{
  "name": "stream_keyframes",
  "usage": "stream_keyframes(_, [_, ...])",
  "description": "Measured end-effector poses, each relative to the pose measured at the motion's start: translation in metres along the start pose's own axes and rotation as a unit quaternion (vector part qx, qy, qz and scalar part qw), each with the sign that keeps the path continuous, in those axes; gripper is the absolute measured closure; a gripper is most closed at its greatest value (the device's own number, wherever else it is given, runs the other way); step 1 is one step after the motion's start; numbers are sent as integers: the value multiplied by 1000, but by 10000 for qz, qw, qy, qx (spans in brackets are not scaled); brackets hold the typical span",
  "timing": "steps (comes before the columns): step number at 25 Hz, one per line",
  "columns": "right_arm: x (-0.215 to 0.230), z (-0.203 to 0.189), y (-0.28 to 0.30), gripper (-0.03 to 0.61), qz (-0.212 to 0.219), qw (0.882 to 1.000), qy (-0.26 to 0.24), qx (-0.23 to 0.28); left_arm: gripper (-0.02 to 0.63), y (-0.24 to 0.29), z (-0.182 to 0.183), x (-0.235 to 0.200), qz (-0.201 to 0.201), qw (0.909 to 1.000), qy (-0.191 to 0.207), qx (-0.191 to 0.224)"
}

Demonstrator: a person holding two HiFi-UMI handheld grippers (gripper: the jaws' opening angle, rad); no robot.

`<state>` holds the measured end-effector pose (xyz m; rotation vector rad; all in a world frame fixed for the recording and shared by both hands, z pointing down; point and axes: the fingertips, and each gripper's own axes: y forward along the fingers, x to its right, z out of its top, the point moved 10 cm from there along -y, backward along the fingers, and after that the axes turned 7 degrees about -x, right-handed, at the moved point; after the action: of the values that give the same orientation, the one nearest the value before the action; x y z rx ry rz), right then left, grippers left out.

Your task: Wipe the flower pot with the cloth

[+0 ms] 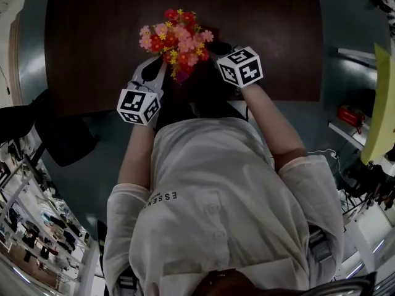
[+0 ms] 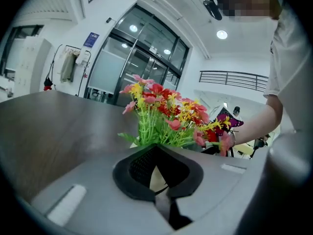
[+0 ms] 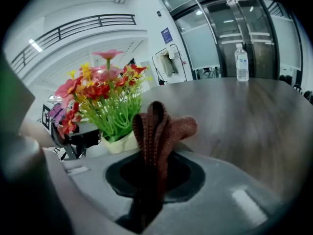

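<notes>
Your left gripper point(image 2: 157, 180) seems closed on the cream rim of the flower pot point(image 3: 120, 143), near the table point(image 3: 234, 116) edge. Your right gripper point(image 3: 149, 180) is clamped on the cloth point(image 3: 156, 126). Press its fold on the pot wall, below the flowers point(image 1: 176, 39), in 1 steady stroke.

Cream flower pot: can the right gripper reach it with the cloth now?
Probably yes: the rust-brown knitted cloth, clamped in the right gripper, is close beside the cream flower pot, with nothing visible between them.
</notes>
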<state>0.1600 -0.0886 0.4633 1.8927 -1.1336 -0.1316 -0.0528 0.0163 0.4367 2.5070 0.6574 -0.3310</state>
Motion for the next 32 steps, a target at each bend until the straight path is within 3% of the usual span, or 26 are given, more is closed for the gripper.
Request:
stream_keyframes(4, [-5,-10,-5,529,409,9988,-156,-207,603,-2,-3,4,212,9994,-165,204])
stream_keyframes(13, [-23,-38,-20,529,1171,9902,-561,-519,603,-8,-8,18,727,9966,-119,375])
stream_keyframes(17, [-6,-36,-24,529,1111,9885,-824,-615,603,-8,-9,21,860,9954,-203,364])
stream_keyframes(22, [35,6,-23,529,969,9863,-1268,-420,603,-6,-9,25,852,9954,-254,358])
stream_keyframes(25, [49,47,-12,529,1023,9783,-1781,-278,603,-5,-7,25,857,9951,-293,406])
stream_keyframes(32, [50,106,39,529,1930,9466,-2562,-336,603,-5,-7,17,517,9975,-282,391])
